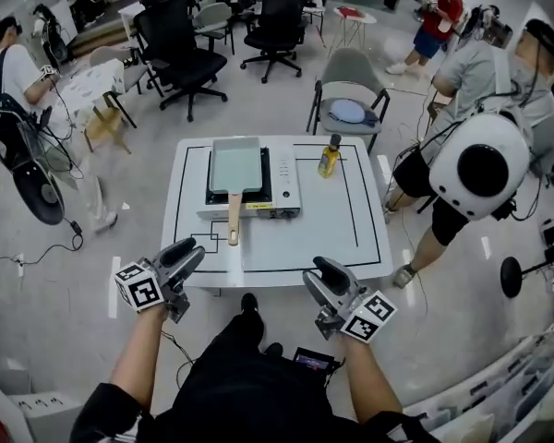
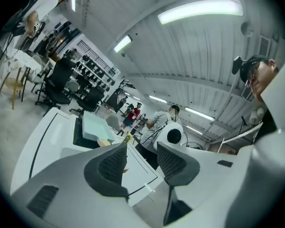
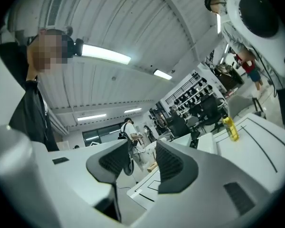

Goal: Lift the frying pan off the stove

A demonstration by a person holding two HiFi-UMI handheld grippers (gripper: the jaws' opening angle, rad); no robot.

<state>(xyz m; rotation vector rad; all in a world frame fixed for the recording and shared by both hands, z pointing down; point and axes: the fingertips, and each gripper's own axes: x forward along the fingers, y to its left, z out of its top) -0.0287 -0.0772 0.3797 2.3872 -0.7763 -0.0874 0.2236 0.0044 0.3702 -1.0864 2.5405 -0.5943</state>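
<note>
— Pan (image 1: 235, 165) shape?
— Rectangular, pale green, smooth, with a wooden handle (image 1: 233, 220). It sits on the white stove (image 1: 282, 190).
— Grippers?
— Left gripper (image 1: 190, 255) and right gripper (image 1: 321, 273) have jaws apart, empty, before the near edge of the table (image 1: 351, 233).

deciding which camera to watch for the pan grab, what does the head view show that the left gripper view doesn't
Only the head view: the right gripper, and the whole light wooden handle of the pale green rectangular frying pan, pointing toward the person. Only the left gripper view: the left gripper seen along its jaws, which stand apart with nothing between them, and the long ceiling lights. Both: the pan on the white portable gas stove, the white table and the yellow bottle.
</note>
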